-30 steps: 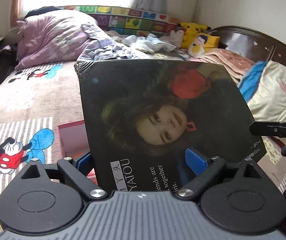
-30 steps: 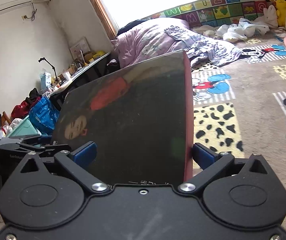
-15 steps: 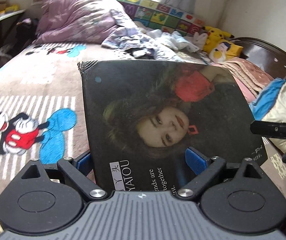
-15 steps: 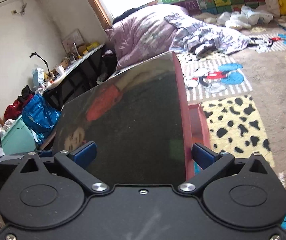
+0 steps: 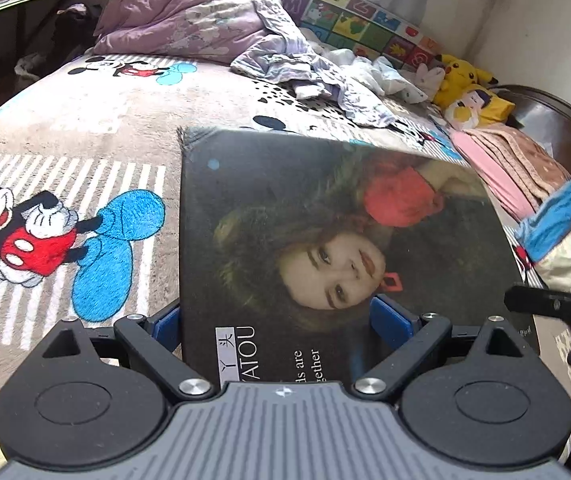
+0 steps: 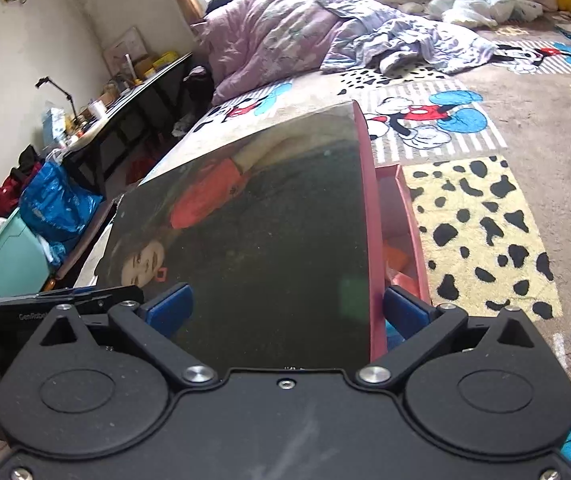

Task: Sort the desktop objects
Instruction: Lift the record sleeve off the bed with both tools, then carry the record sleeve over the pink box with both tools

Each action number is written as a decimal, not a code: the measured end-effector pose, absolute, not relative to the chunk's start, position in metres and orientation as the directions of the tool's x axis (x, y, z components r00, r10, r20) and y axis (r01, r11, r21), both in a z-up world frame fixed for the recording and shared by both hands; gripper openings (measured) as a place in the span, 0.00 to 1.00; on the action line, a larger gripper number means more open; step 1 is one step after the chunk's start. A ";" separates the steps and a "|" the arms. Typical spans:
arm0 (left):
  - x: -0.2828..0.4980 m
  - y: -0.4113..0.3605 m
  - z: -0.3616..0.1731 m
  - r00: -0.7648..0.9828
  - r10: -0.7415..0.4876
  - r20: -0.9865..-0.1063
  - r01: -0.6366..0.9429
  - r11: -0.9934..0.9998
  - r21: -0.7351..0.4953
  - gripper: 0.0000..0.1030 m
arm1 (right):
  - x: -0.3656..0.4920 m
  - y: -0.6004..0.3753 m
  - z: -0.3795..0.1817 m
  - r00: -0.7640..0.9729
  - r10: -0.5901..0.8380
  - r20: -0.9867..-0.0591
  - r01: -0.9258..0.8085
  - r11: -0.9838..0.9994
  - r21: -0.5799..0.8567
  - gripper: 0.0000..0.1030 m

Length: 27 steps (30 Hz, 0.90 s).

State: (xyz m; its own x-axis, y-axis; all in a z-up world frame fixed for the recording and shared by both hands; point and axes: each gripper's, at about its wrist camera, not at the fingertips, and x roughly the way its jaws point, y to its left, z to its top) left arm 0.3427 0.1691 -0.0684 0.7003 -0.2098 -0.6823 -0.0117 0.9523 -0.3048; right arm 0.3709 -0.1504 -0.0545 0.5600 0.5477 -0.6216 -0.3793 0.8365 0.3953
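Book (image 5: 325, 240), dark cover w/ woman's portrait, held over cartoon blanket (image 5: 85, 140) by both grippers: left gripper (image 5: 281, 320) & right gripper (image 6: 285, 304) each clamped wide across it. Pink box (image 6: 405, 216) just beside its edge.

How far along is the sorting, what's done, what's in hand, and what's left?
Done: nothing visibly sorted yet. In hand: the dark photo book sits between the fingers of both the left gripper and right gripper, held above the cartoon blanket. A pink box lies just beside and below its edge. Left: probably setting the book down; its destination isn't clear.
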 end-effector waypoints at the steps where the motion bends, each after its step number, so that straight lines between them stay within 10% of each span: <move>1: 0.346 0.170 -0.070 0.701 -0.209 -0.682 -0.020 0.950 -0.311 0.92 | 0.373 -0.150 -0.056 0.563 0.544 -0.622 -0.375 0.839 0.395 1.00; 27: 0.352 0.157 -0.090 0.721 -0.142 -0.678 -0.115 0.941 -0.319 0.93 | 0.386 -0.143 -0.077 0.621 0.480 -0.620 -0.315 0.877 0.363 1.00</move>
